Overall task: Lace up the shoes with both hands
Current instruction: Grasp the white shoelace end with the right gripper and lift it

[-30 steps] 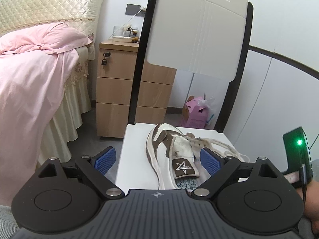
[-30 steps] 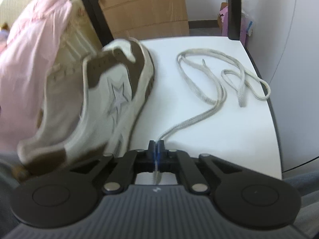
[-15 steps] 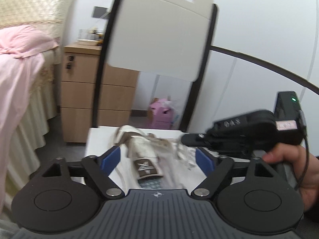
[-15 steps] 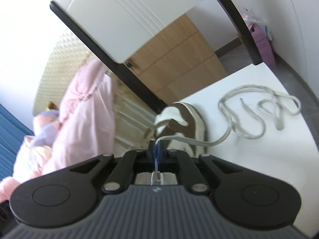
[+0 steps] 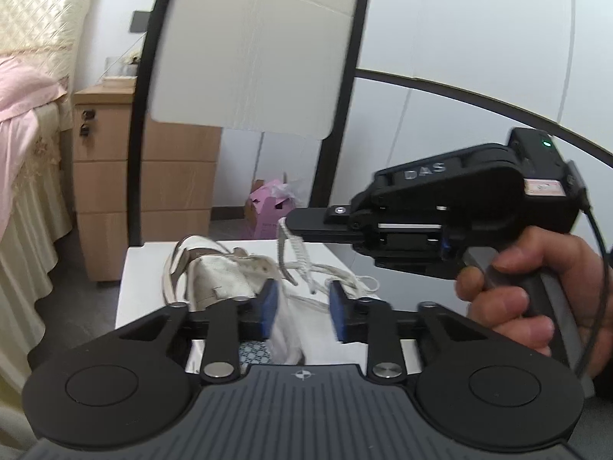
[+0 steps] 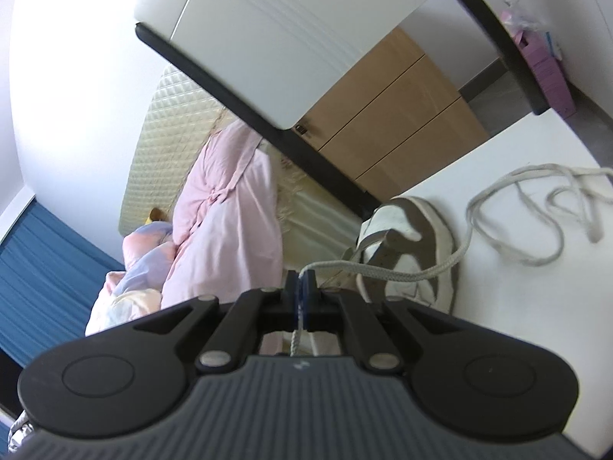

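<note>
At the far left you see the bed with the pink cover (image 5: 23, 115) and the wooden drawer cabinet (image 5: 111, 176), both well apart from your work. On the white seat of the chair (image 5: 141, 287) lies the white and brown sneaker (image 5: 214, 268), with its opening toward you.

Your left gripper (image 5: 300, 304) has just been closing its jaws. The blue pads (image 5: 268, 306) stand one on each side of the white tongue of the shoe, but the picture is blurred there and I cannot tell if they press it already. If they close only on the soft edge, the tongue may slip out when the lace is pulled, and the shoe will turn on the smooth seat.

To the right, your right gripper (image 6: 300, 287) is clenched on the grey woven shoelace (image 6: 417, 272), near its end. The lace runs over the sneaker and lies in loose loops on the seat beside it. It is not yet in any eyelet, as far as I can see.

The risk here is the loops: if you lift the lace too quickly, they can make a knot or drag the shoe. The short end behind the pads can also slide out.
</note>
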Tool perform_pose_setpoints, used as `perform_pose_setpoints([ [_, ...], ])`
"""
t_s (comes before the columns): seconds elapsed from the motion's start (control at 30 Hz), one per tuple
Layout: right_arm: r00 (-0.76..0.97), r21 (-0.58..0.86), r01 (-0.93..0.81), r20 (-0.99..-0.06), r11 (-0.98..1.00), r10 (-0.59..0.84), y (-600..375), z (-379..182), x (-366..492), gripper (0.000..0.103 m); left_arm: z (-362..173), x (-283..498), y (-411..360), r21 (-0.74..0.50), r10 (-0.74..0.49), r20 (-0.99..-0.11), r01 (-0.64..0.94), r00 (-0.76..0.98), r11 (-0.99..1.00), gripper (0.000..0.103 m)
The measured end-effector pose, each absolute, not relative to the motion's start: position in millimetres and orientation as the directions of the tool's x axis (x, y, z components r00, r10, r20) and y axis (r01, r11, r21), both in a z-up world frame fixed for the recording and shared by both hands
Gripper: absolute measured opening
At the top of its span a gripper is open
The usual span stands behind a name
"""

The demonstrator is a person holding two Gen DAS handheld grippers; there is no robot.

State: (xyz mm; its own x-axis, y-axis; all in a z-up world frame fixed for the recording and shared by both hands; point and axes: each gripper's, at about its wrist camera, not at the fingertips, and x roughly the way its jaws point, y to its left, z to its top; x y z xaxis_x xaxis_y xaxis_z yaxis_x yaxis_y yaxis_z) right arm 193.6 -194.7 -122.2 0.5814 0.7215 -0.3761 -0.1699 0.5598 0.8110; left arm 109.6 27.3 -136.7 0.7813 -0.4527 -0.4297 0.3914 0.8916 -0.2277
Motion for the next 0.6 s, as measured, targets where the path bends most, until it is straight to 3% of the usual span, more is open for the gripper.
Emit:
perform_pose_setpoints([
  [0.03,0.576,0.813,-0.173,-0.375,0.556,0.727,-193.8,-122.2,193.3,0.003,-137.6,111.0,29.3,-0.241,-0.455,-0.432,0.386,0.778,0.890,0.007],
  [0.07,0.571,0.814,-0.176,-0.373,0.553,0.731,-192.9,-122.2,193.0,0.003,-137.7,111.6,31.4,-0.254,-0.458,-0.430,0.383,0.778,0.888,0.004],
  [0.27,0.548,0.822,-0.175,-0.375,0.541,0.748,-189.4,-124.2,193.1,0.007,-135.1,111.4,36.6,-0.262,-0.459,-0.413,0.380,0.787,0.887,0.003],
  [0.3,0.541,0.828,-0.175,-0.371,0.532,0.755,-189.1,-124.7,193.4,0.009,-134.0,111.5,37.0,-0.260,-0.459,-0.410,0.381,0.788,0.887,0.003],
  [0.37,0.531,0.835,-0.171,-0.369,0.523,0.763,-189.1,-126.0,193.3,0.026,-133.0,110.8,37.2,-0.256,-0.460,-0.404,0.385,0.791,0.887,0.003],
  [0.4,0.526,0.837,-0.165,-0.374,0.522,0.764,-189.3,-126.8,193.2,0.040,-132.2,109.9,37.5,-0.252,-0.458,-0.403,0.385,0.793,0.888,0.003],
  [0.6,0.507,0.854,-0.141,-0.373,0.501,0.777,-193.5,-130.0,192.1,0.043,-132.7,110.8,39.6,-0.236,-0.449,-0.416,0.382,0.791,0.893,0.003],
])
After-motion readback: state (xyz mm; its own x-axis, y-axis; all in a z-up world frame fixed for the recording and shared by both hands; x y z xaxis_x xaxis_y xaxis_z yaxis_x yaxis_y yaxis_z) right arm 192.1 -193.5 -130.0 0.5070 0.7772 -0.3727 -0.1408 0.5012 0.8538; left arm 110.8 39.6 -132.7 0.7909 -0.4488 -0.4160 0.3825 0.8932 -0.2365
